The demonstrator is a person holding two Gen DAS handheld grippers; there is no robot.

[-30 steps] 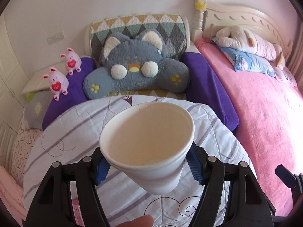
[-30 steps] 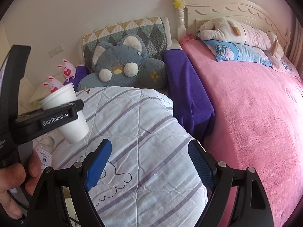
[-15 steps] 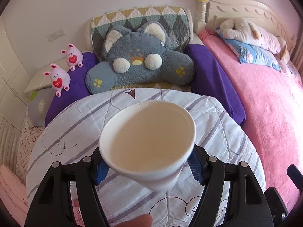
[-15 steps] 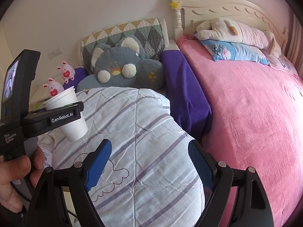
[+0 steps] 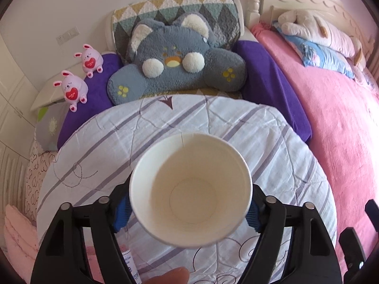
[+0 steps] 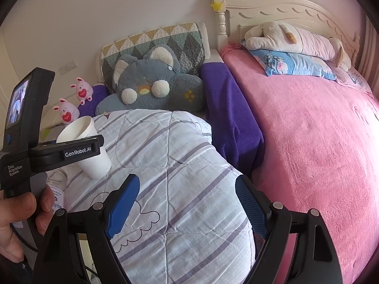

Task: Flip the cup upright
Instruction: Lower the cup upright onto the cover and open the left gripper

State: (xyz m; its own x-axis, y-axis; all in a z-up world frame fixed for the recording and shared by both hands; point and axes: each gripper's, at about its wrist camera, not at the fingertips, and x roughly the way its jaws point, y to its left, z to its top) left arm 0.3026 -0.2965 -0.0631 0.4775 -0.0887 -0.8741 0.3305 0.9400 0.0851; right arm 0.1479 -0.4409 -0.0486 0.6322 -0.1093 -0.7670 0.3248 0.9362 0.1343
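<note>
My left gripper (image 5: pixel 187 210) is shut on a white paper cup (image 5: pixel 189 201); its blue pads press the cup's sides. The cup's mouth faces the left wrist camera and I see its empty inside. In the right wrist view the cup (image 6: pixel 92 158) is held mouth up, tilted, its base at the striped white quilt (image 6: pixel 170 165); I cannot tell if it touches. The left gripper's body (image 6: pixel 59 153) crosses in front of it. My right gripper (image 6: pixel 187 206) is open and empty, over the quilt to the cup's right.
A grey plush cushion (image 5: pixel 175 66) and two pink bunny toys (image 5: pixel 71 90) sit beyond the quilt. A purple blanket (image 6: pixel 232 123) and a pink bed (image 6: pixel 308 142) with a plush toy (image 6: pixel 293 40) lie to the right.
The left gripper has tipped downward with the cup, so the cup's mouth now faces the camera and it sits lower over the quilt. The right gripper stayed open, almost still.
</note>
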